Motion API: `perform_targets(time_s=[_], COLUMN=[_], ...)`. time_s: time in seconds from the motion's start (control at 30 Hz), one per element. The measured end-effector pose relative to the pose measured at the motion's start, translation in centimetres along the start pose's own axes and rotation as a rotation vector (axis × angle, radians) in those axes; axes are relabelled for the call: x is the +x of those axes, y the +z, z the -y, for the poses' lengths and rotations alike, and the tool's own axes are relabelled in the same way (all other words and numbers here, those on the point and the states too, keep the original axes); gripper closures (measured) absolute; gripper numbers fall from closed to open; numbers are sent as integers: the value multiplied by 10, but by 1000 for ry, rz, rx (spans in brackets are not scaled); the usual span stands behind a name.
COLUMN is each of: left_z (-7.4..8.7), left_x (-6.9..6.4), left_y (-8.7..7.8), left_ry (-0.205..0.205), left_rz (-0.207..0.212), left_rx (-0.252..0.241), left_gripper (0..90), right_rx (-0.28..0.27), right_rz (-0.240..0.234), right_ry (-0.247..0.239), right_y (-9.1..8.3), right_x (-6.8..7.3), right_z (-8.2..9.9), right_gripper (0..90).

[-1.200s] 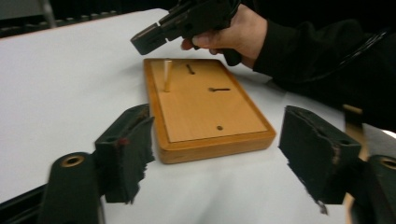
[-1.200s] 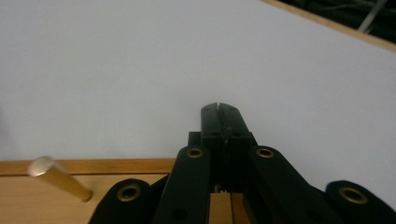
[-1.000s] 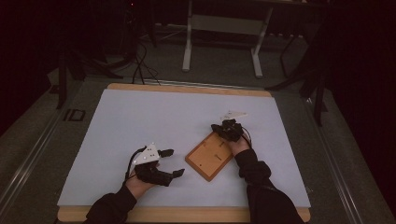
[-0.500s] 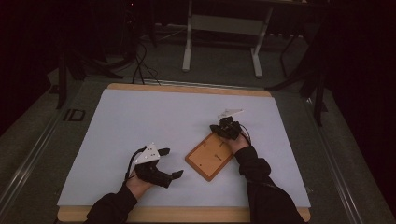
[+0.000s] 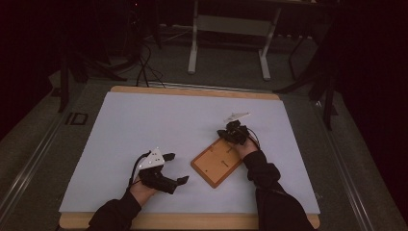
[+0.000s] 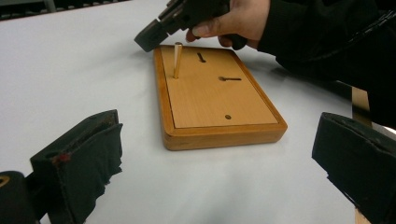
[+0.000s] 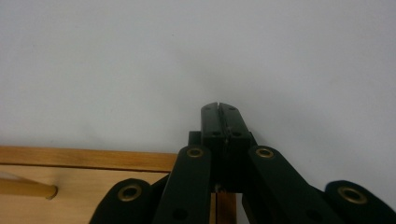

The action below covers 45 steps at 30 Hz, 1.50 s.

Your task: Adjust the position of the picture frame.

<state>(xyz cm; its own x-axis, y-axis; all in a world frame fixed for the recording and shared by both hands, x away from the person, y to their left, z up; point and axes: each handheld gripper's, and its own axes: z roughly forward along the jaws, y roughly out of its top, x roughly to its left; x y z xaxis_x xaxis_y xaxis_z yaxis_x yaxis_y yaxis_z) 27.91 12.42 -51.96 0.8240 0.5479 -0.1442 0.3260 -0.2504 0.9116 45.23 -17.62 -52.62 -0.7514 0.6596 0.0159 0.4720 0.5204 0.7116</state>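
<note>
A flat wooden board (image 5: 217,162) lies on the white table (image 5: 144,125), right of centre. A thin wooden peg (image 6: 177,60) stands upright in a hole near its far corner, and the peg (image 7: 28,189) shows again in the right gripper view. My left gripper (image 5: 176,168) rests left of the board and points at it. Its jaws have just been opening and now stand open, with nothing between them. In its own view, the left gripper (image 6: 217,158) faces the board's (image 6: 219,102) near edge. My right gripper (image 5: 231,132) is shut and empty at the board's far corner, close to the peg.
The board has two dark slots (image 6: 230,79) and a small hole (image 6: 228,117) in its top. A wooden strip (image 5: 192,221) borders the table's near edge. A metal frame (image 5: 231,43) and cables (image 5: 144,67) sit on the floor beyond the table.
The left gripper's jaws have spread a little wider. Both hands and the board stay where they were.
</note>
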Motion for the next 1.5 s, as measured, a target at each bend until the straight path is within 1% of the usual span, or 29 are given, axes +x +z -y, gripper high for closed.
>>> perform_targets(time_s=[0.1, 0.2, 0.3, 0.33, 0.4, 0.5, 0.6, 0.7, 0.83, 1.13, 1.23, 1.3, 1.5], left_z=[0, 0, -1, -1, -1, -1, -1, -1, -1, -2, -2, -2, -1], left_x=[-1, -1, -1, -1, -1, -3, -3, -3, -2, -3, -4, -3, -4], left_y=[0, 1, 1, 1, 1, 2, 2, 2, 1, 2, 2, 2, 3], left_ry=[3, 5, 8, 8, 5, 12, 19, 16, 16, 21, 22, 19, 20], left_rz=[1, 3, 3, 3, 15, 16, 16, 11, 7, 18, 19, 21, 26], left_rx=[4, 5, 6, 6, 10, 15, 11, 6, 3, 7, 8, 8, 15], left_gripper=[19, 19, 19, 19, 34, 36, 36, 36, 36, 36, 36, 35, 36], right_rx=[-11, -16, -18, -16, -17, -17, -24, -23, -17, -3, -10, -19, -45], right_rz=[6, 13, 13, 18, 27, 36, 23, 13, 22, 21, 14, 6, 5], right_ry=[15, 18, 38, 40, 37, 41, 52, 65, 49, 50, 66, 90, 108], right_y=[-5, -10, -15, -17, -21, -26, -30, -35, -43, -61, -65, -68, -73], right_x=[0, 1, 1, 1, 3, 5, 5, 5, 9, 19, 22, 22, 28], right_z=[6, 12, 17, 19, 22, 27, 33, 38, 44, 60, 66, 70, 79], right_gripper=[900, 900, 900, 900, 900, 900, 900, 900, 900, 900, 900, 900, 900])
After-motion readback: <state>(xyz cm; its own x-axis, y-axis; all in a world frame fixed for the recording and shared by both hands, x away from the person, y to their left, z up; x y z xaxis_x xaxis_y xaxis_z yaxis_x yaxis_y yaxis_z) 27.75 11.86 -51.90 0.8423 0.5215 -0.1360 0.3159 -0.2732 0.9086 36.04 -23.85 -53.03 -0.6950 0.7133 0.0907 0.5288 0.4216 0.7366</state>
